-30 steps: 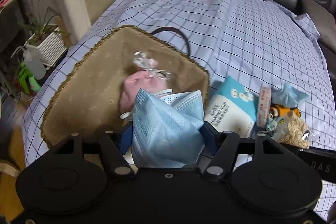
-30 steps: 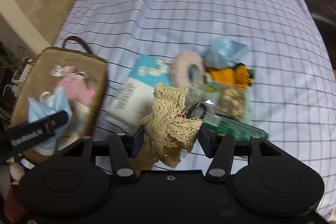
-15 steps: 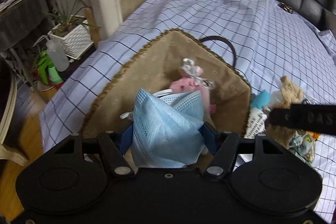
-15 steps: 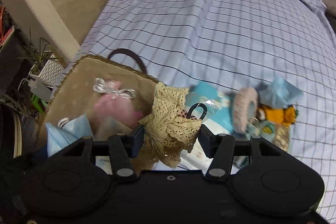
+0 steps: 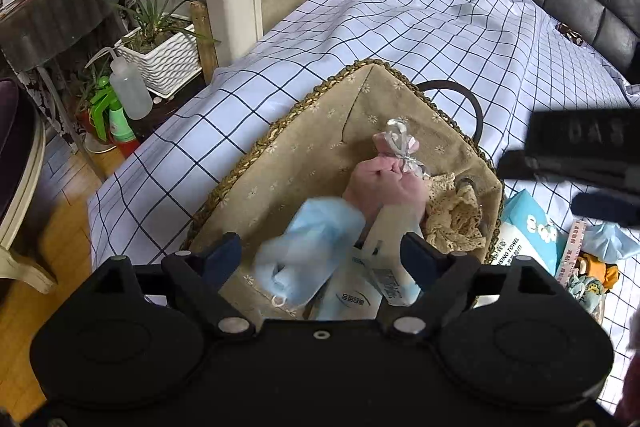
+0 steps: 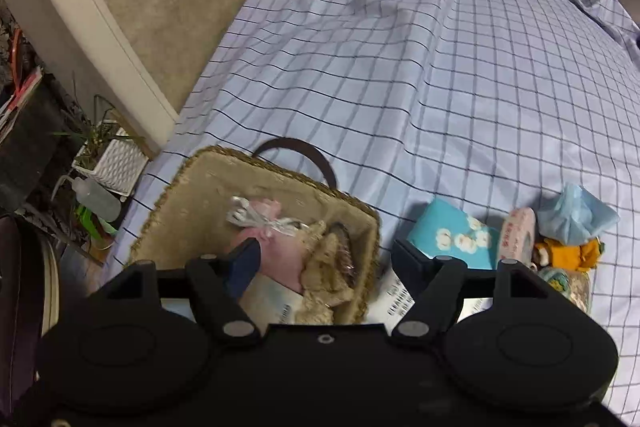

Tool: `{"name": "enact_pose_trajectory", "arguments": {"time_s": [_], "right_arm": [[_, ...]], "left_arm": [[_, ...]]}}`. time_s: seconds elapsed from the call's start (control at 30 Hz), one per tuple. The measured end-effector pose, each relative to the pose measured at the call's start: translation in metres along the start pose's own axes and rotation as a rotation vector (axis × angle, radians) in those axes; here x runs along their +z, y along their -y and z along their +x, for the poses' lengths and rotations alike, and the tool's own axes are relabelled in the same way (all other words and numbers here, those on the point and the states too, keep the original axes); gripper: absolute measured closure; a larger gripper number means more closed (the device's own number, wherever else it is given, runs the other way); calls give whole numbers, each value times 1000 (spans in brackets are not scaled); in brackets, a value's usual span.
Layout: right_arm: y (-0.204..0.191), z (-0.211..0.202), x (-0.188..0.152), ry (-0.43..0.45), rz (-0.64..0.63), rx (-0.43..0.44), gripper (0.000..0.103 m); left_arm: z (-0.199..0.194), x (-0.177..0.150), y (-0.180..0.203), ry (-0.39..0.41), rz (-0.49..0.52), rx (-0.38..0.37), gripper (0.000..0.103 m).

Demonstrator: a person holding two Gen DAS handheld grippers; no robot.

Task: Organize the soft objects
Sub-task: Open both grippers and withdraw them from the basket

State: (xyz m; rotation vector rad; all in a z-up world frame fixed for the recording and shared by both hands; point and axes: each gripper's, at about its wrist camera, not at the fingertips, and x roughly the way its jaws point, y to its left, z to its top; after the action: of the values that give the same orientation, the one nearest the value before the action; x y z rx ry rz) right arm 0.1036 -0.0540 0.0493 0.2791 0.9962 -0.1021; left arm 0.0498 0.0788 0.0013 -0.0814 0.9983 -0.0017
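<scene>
both jaws just opening wide, nothing pinched: left gripper (image 5: 320, 251) is dropping blue mask (image 5: 308, 247) into basket (image 5: 256, 163); right gripper (image 6: 324, 263) leaving lace piece (image 6: 324, 267) inside. advisable: lift clear before retreating.

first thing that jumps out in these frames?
The lined wicker basket at the bed's near edge, with a pink pouch, a crochet lace piece and a blurred blue face mask inside. Both grippers' jaws have just opened over it, nothing pinched. More soft items lie on the checked sheet, right of the basket.
</scene>
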Motion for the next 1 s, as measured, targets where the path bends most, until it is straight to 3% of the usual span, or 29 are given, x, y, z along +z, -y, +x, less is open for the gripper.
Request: {"name": "enact_pose_trajectory", "arguments": {"time_s": [0.17,0.37,0.63,1.0], "right_arm": [[40,1,-21,-23,43,-51,30],[95,-6,-57,-68,76,-119,19],[171,-19,-116,-173,118,-233,13],[249,-33,-149,-216,222,-310,1]], "left_arm": [[-1,-2,3,-3,10,-8,20],[-4,-6,17,3,57,-11,18],[-7,-22,54,-10,178,-51,15],[-10,-58,118,-65,347,-131,14]]}}
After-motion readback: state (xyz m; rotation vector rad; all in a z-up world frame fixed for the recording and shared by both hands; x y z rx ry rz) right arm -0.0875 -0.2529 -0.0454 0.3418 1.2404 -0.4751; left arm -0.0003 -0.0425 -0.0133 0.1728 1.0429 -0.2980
